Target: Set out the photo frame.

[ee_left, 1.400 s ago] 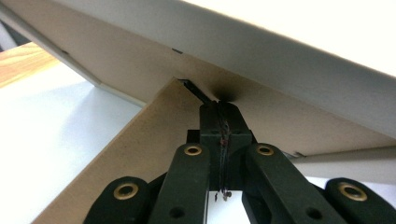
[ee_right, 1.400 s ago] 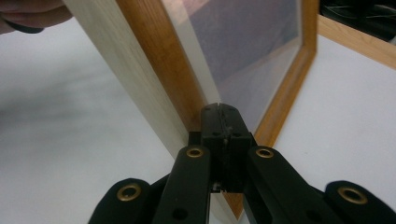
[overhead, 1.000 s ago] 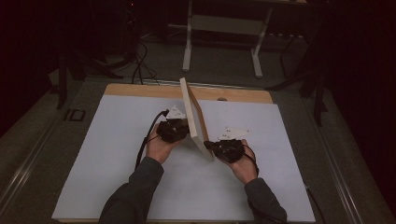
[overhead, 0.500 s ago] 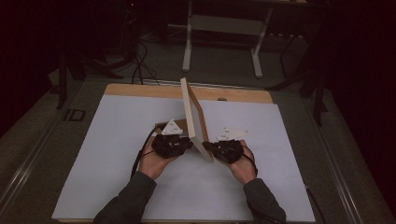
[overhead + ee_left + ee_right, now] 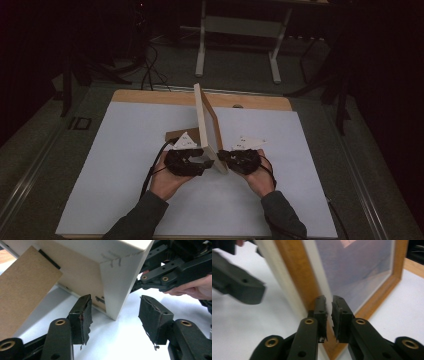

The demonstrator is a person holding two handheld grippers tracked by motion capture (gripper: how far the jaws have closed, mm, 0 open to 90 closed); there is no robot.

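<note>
The picture frame (image 5: 209, 131) stood upright on edge on the white table (image 5: 115, 170). The left gripper (image 5: 200, 161), just left of the frame's near corner, had just been opening, jaws wide with the corner between, untouched. The right gripper (image 5: 226, 159), just right of it, had parted slightly, nothing visibly pinched.
</note>
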